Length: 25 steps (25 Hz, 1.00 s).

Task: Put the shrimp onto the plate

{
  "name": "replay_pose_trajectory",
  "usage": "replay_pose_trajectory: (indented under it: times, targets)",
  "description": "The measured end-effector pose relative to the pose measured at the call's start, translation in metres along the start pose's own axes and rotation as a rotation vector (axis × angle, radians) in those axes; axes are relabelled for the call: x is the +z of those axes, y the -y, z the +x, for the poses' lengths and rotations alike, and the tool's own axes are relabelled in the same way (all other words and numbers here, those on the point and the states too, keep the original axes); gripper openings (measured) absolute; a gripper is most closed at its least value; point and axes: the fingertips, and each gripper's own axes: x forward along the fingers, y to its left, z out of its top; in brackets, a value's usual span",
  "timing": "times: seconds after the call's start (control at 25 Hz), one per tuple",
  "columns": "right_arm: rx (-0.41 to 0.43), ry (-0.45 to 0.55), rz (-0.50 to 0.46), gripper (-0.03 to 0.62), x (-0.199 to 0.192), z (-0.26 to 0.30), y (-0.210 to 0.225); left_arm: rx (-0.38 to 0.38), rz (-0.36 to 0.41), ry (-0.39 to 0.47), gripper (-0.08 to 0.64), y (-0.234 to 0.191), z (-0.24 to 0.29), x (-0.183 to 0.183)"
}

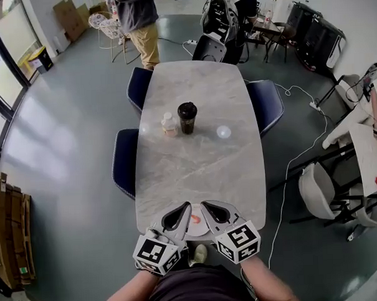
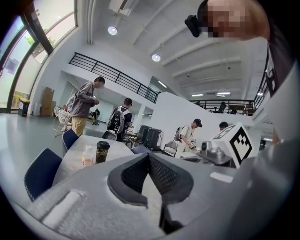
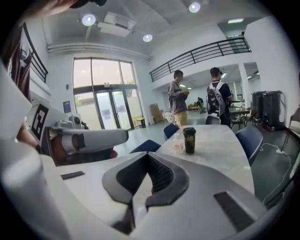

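An orange-red shrimp (image 1: 196, 216) lies at the near edge of the grey marble table (image 1: 201, 158), on what looks like a white plate (image 1: 202, 228), mostly hidden by the grippers. My left gripper (image 1: 186, 206) sits just left of the shrimp and my right gripper (image 1: 204, 205) just right of it, their tips almost touching over it. Both are shut, and each gripper view shows its dark pads meeting with nothing clearly between them. A small reddish bit (image 3: 152, 191) peeks from behind the right gripper's pads. The left gripper (image 3: 93, 138) also shows in the right gripper view.
Mid-table stand a black cup (image 1: 187, 117), a small bottle (image 1: 169, 124) and a small clear disc (image 1: 223, 132). Blue chairs (image 1: 125, 162) flank the table. A person (image 1: 139, 24) stands beyond the far end. Cables run over the floor at the right.
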Motion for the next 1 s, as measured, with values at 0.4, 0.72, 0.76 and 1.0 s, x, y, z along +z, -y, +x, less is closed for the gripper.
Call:
replay_pose_trajectory:
  times: [0.4, 0.72, 0.76, 1.0]
  targets:
    - [0.011, 0.31, -0.048, 0.0, 0.109, -0.07, -0.022, -0.083, 0.053, 0.119, 0.008, 0.068, -0.019, 0.088]
    - [0.029, 0.401, -0.052, 0.0, 0.127, -0.1, -0.033, -0.064, 0.11, 0.146, 0.008, 0.099, -0.028, 0.099]
    - [0.034, 0.405, -0.052, 0.0, 0.128, -0.102, -0.035, -0.059, 0.11, 0.149, 0.008, 0.101, -0.03, 0.1]
    - [0.04, 0.423, -0.065, 0.0, 0.129, -0.11, -0.043, -0.039, 0.115, 0.162, 0.008, 0.108, -0.039, 0.098]
